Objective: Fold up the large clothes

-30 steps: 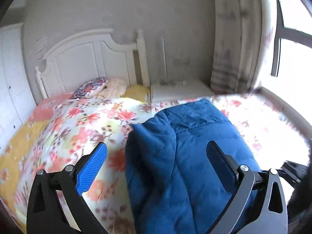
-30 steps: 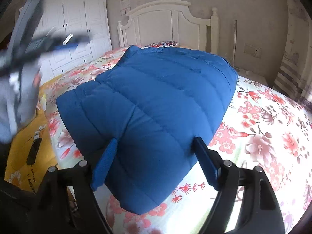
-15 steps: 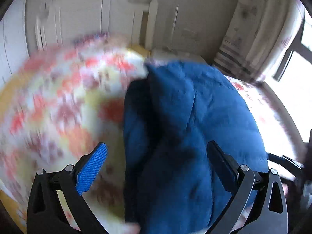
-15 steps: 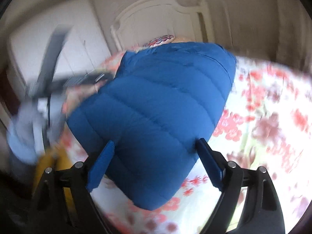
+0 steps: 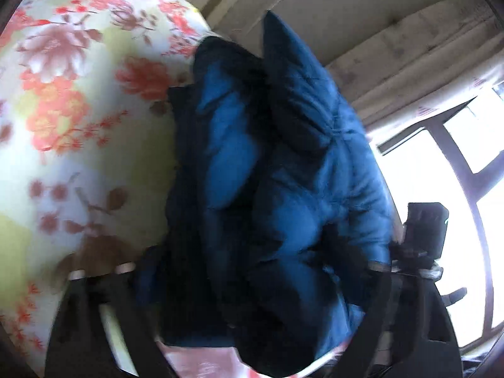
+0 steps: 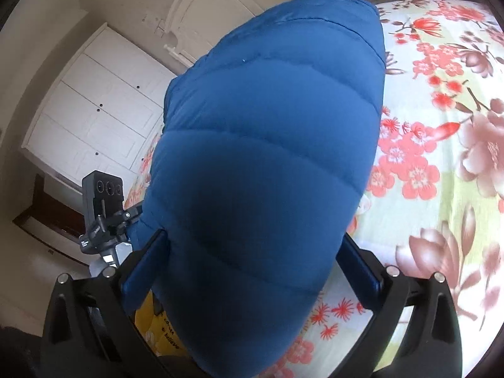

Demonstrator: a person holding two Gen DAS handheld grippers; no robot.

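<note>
A folded blue puffer jacket (image 5: 283, 189) lies on a floral bedspread (image 5: 69, 126). In the left wrist view my left gripper (image 5: 255, 271) is pushed up against the jacket's layered edge, jaws wide apart with the bundle between them; the fingers are dark and blurred. In the right wrist view the jacket (image 6: 271, 157) fills the middle, and my right gripper (image 6: 252, 274) is wide open with the jacket's smooth quilted end between its blue pads (image 6: 141, 271). The left gripper's body (image 6: 102, 208) shows at the jacket's far side.
The floral bedspread (image 6: 441, 157) stretches to the right. A white wardrobe (image 6: 94, 110) and white headboard (image 6: 226, 3) stand behind. A window (image 5: 456, 189) and curtain (image 5: 409, 47) lie beyond the jacket in the left view. A yellow sheet (image 6: 154, 330) lies under the jacket's near corner.
Both grippers have moved in low and close onto opposite ends of the folded jacket, which now sits between each pair of open jaws. Both views have tilted.
</note>
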